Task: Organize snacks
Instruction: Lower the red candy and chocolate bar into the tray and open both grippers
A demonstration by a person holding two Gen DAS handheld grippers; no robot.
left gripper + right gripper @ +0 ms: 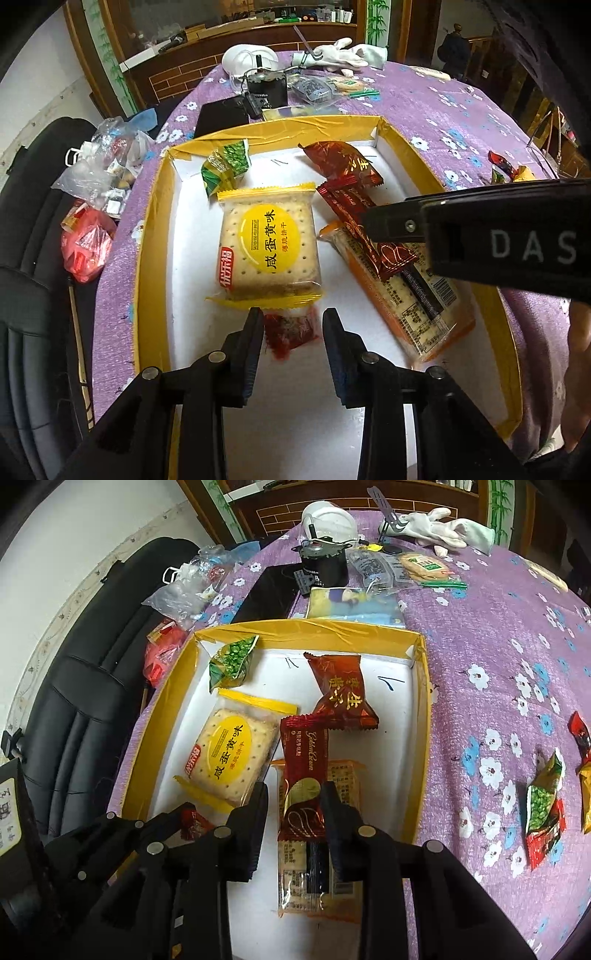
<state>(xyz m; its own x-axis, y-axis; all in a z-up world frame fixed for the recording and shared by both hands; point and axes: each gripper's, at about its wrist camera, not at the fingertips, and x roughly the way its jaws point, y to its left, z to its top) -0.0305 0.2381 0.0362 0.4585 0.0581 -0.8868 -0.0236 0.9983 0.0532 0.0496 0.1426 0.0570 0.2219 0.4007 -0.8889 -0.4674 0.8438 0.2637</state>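
Observation:
A yellow-rimmed box (155,236) with a white floor holds several snacks. They are a green pea packet (225,166), a yellow cracker pack (269,243), a brown-red packet (341,694), a dark red wafer bar (303,775) and an orange cracker pack (413,310) under the bar. My left gripper (293,332) is open at the box's near side. A small red snack (291,330), blurred, lies between its fingers. My right gripper (295,801) is open and straddles the wafer bar's lower end, with a gap on the bar's left side.
More loose snacks (543,805) lie on the purple flowered tablecloth (498,664) right of the box. A black canister (325,565), white gloves (436,528) and flat packets sit beyond it. Plastic bags (96,173) and a black chair (33,258) are on the left.

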